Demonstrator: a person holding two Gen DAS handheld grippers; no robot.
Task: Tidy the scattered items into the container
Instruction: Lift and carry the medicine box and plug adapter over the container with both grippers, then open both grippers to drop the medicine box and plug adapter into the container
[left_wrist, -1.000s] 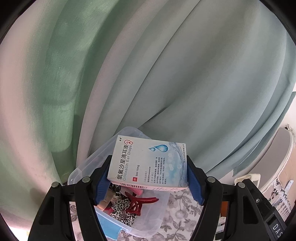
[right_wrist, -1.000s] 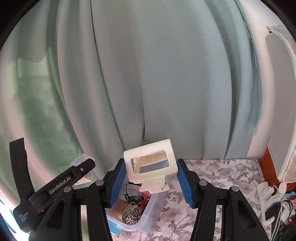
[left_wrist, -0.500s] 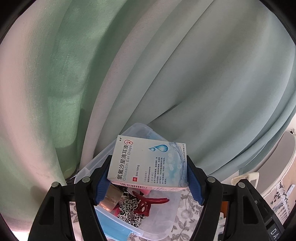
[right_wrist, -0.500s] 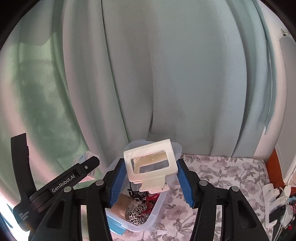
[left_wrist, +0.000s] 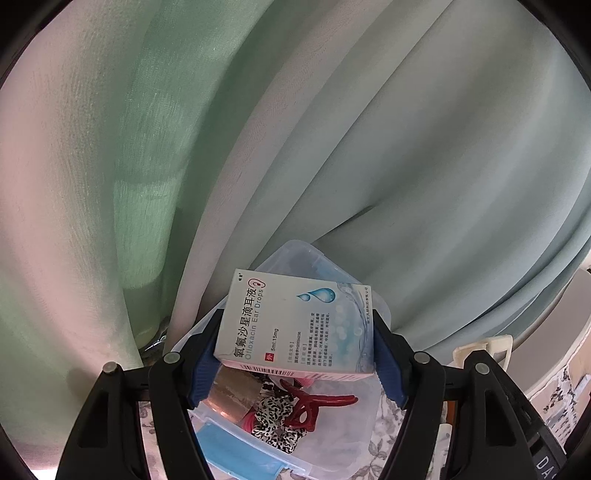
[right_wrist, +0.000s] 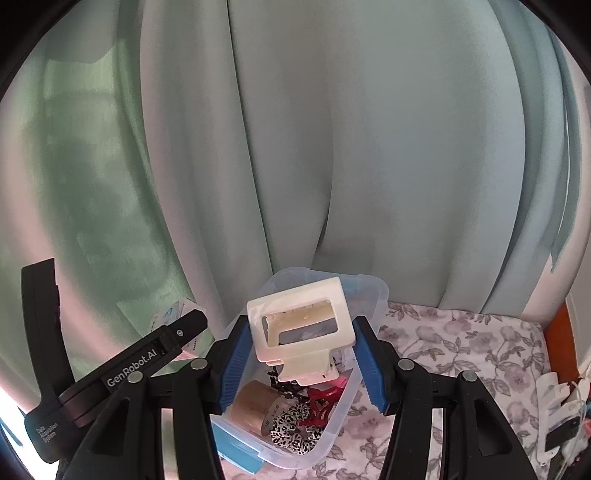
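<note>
My left gripper is shut on a white and blue ear-drops box, held flat above the clear plastic container. My right gripper is shut on a cream plastic frame-shaped clip, over the same container. Inside the container lie a brown tape roll, a leopard-print scrunchie and a red hair claw. A blue flat piece sits at the container's near end. The left gripper's black body shows at the left of the right wrist view.
Pale green curtains hang directly behind the container. The container rests on a grey floral cloth. White plugs and cables lie at the far right beside an orange wooden edge.
Both grippers have moved forward, towards the container, with their loads still held. The container now sits closer and more directly under them, and more of its contents show.
</note>
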